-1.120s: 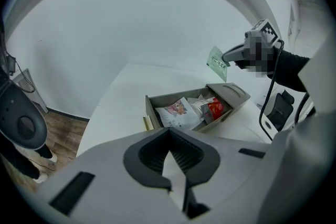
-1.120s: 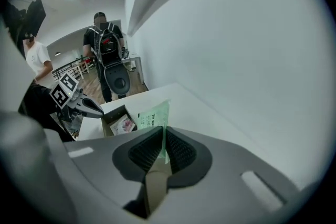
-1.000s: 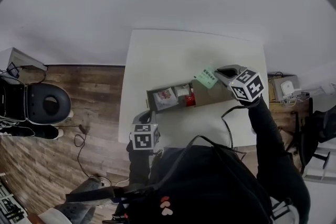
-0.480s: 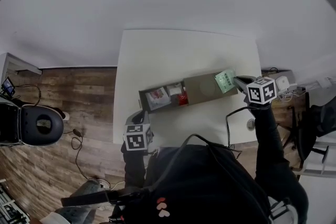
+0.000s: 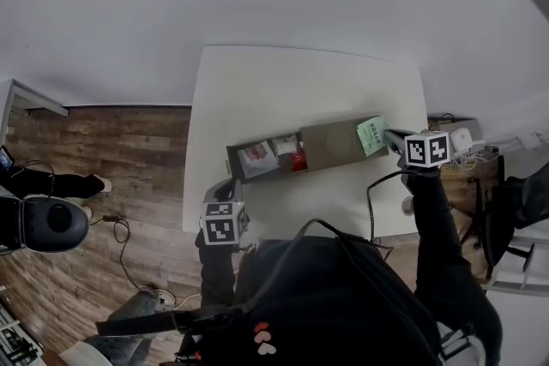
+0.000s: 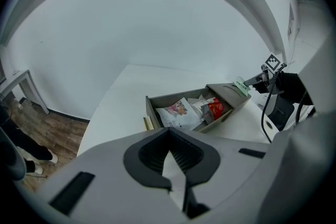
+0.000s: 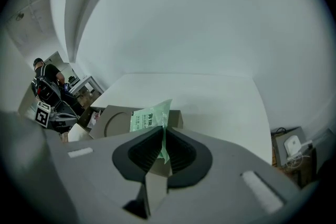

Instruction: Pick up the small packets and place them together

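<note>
Seen from the head view, the right gripper [image 5: 388, 135] is carrying a green packet [image 5: 371, 135], its jaws clamped on one edge. Over the last second it has been swinging from behind the middle of the cardboard box [image 5: 330, 141] to the box's right end, where the packet is now hanging just above the rim. That suggests the packet is about to join the others. The left gripper [image 5: 225, 187] is staying put at the near edge of the white table [image 5: 300, 81], jaws together on nothing. The long open box is holding a white packet with pink print [image 5: 256, 157], a small white packet [image 5: 283, 146] and a red packet [image 5: 298, 160], all at its left end. Its right part is showing only a cardboard panel with a round mark.
</note>
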A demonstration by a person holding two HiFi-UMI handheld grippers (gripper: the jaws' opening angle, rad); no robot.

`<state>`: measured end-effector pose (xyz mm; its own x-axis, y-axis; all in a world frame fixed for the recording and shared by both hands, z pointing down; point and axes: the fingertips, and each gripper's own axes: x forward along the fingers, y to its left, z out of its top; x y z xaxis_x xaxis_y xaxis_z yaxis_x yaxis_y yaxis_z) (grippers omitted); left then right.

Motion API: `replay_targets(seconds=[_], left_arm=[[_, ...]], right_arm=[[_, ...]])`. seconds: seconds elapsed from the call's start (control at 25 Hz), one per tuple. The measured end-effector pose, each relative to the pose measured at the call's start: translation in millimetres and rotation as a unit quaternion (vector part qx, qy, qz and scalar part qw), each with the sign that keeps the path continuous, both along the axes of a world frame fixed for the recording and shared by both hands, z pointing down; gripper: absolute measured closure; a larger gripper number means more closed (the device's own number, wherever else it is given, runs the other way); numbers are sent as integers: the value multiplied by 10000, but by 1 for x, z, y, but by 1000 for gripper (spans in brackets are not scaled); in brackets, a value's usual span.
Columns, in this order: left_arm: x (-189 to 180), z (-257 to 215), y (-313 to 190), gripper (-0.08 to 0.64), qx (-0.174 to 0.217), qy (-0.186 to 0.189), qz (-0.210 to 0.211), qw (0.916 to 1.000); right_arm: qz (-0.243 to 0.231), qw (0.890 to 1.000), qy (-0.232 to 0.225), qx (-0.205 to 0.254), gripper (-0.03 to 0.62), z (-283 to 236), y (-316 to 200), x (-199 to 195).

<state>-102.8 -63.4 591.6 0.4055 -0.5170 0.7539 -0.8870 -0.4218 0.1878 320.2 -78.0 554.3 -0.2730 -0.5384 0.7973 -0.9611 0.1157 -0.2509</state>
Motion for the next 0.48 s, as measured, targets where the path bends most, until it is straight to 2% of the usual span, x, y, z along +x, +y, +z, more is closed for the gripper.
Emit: replay_targets(seconds=[0.2,0.32,0.48], left_arm=[[0,0,0,560,5,10,4,10000],[0,0,1,559,-11,4,13,10000],[0,0,1,560,-22,-1,32,10000]], right_arm=[[-79,9997,182,-113,549,5,1,0],[-118,9997,189,-142,509,6,2,-1],[-14,9996,280,87,491,-7,-2,4]])
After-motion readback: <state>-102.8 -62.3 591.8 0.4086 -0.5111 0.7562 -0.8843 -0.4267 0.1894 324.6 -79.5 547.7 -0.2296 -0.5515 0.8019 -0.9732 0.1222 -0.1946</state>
